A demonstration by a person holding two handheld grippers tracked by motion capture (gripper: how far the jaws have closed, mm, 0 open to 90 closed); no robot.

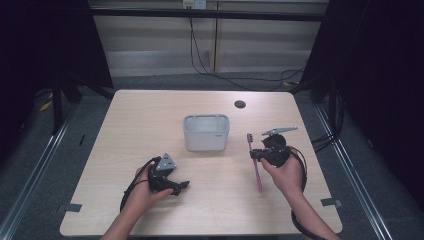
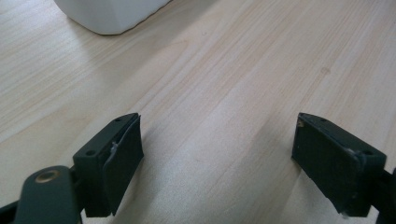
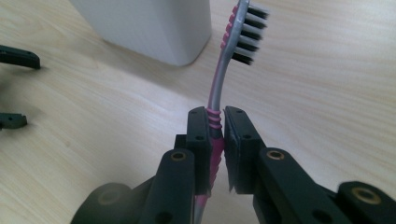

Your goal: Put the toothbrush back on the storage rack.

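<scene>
Right gripper (image 3: 215, 126) clamps the toothbrush (image 3: 223, 70) — bristles toward the white bin (image 1: 206, 132) just beyond; left gripper (image 2: 217, 158) gapes, idle.

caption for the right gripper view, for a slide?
Right gripper clamps a pink-and-grey toothbrush by its handle, bristled head up, beside the white bin.

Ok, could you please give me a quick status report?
Right tongs shut on toothbrush, lifted. Left tongs open, empty. White bin ahead, path clear.
</scene>
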